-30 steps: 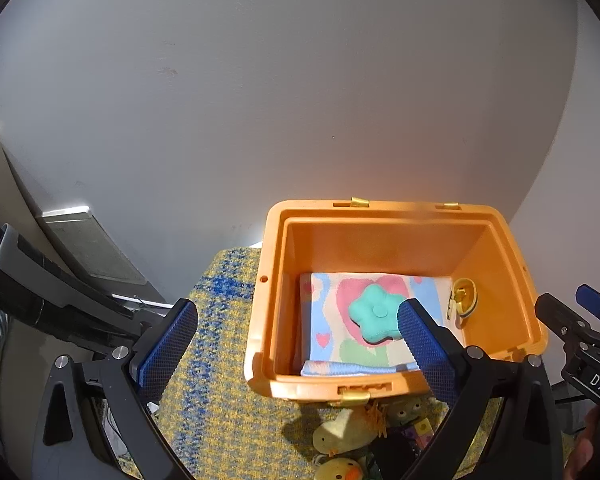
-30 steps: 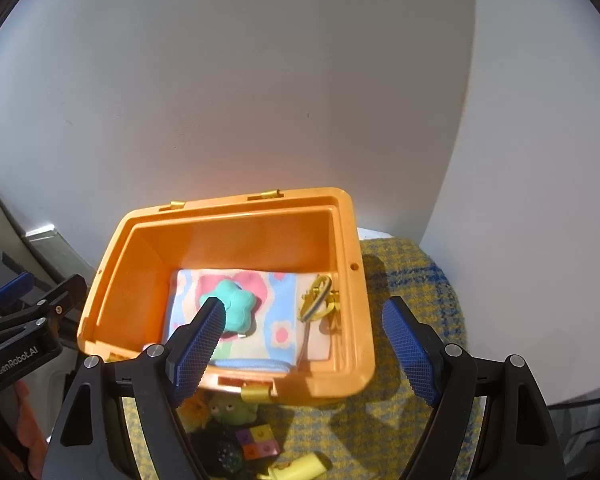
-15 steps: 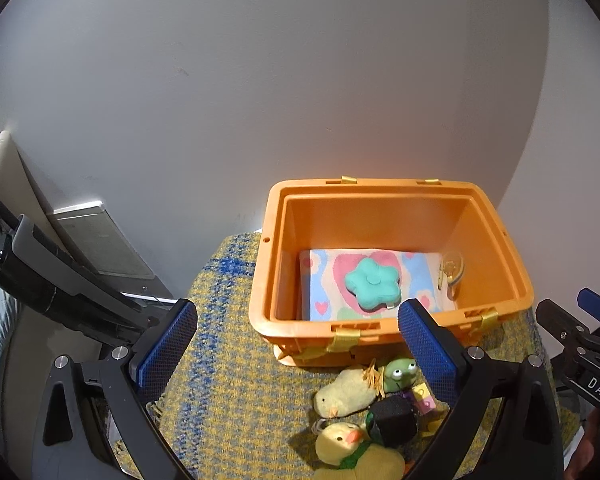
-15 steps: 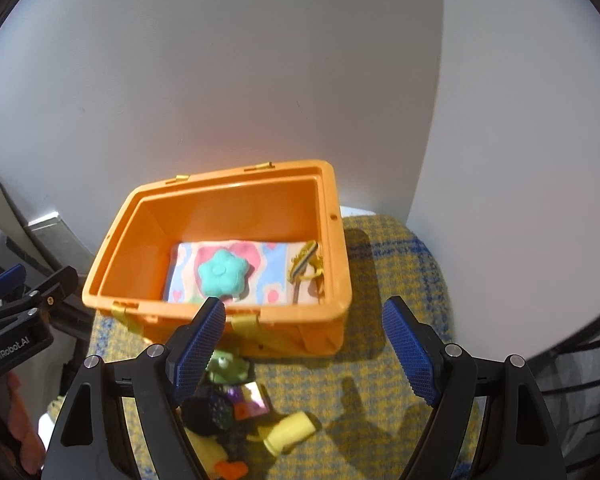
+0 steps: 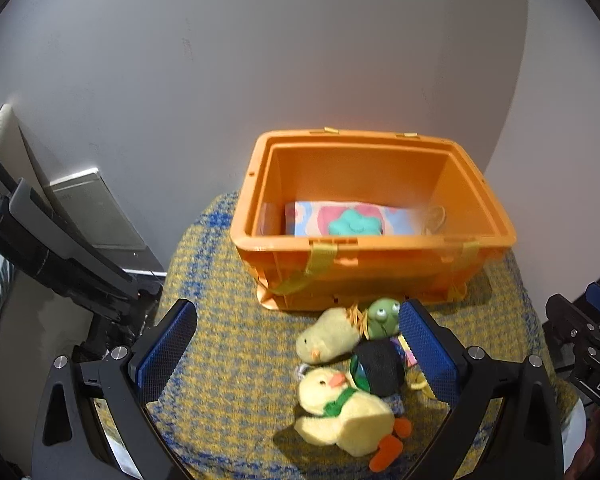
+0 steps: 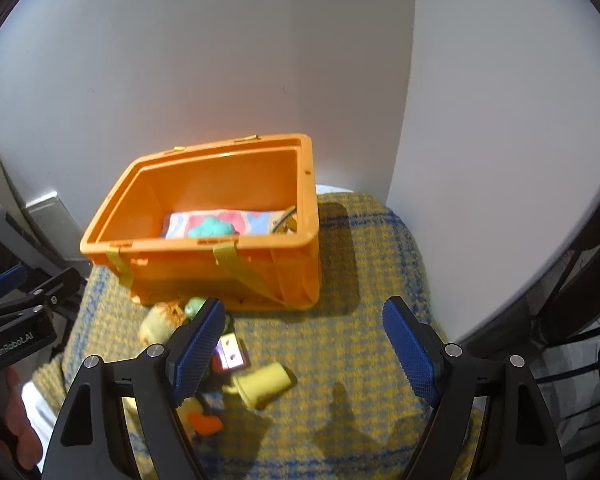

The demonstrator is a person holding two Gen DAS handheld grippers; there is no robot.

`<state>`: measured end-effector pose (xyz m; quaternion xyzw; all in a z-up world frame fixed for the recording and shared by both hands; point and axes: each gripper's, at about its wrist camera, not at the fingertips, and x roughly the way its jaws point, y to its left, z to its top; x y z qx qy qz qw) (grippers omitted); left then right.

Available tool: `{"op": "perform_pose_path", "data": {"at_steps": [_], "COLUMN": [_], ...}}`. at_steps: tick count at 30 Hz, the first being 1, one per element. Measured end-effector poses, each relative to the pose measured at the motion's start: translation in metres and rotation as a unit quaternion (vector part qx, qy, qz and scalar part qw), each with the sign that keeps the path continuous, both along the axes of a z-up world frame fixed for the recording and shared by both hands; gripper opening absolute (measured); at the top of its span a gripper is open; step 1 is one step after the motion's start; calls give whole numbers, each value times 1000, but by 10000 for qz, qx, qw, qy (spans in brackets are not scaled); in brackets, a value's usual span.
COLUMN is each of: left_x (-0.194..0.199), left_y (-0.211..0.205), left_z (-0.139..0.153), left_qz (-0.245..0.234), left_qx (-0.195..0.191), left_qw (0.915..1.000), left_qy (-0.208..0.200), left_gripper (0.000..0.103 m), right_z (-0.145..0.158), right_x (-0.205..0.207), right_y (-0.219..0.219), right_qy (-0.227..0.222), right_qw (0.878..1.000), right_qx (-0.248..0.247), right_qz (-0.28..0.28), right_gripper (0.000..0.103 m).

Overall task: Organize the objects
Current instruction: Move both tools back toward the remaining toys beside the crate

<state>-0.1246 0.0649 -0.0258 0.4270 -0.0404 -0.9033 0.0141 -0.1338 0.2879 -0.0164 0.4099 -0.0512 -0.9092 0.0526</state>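
Both the left gripper (image 5: 296, 354) and right gripper (image 6: 306, 346) hover with jaws wide apart, empty, over plush toys (image 5: 346, 416) before an orange bin (image 5: 364, 268)

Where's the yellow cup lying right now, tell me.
In the right wrist view the yellow cup lies on its side on the checked cloth, in front of the orange bin, just right of the pink block.

A plain white wall (image 5: 260, 60) rises behind a seat covered in yellow-and-blue checked fabric (image 6: 364, 264).
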Motion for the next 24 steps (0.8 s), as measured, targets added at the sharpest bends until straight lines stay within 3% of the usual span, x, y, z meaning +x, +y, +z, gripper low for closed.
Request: {"op": "perform_pose_path", "data": {"at_steps": [24], "left_x": [41], "left_y": [31], "left_z": [-82], "left_qz": [-313], "left_qx": [-98], "left_qw": [9977], "left_qy": [-588], "left_gripper": [103], "right_z": [-63], "right_x": [58], "right_y": [16], "right_qy": [-372], "right_qw": [9991], "right_qx": [156], "right_qz": [-118], "right_gripper": [81]}}
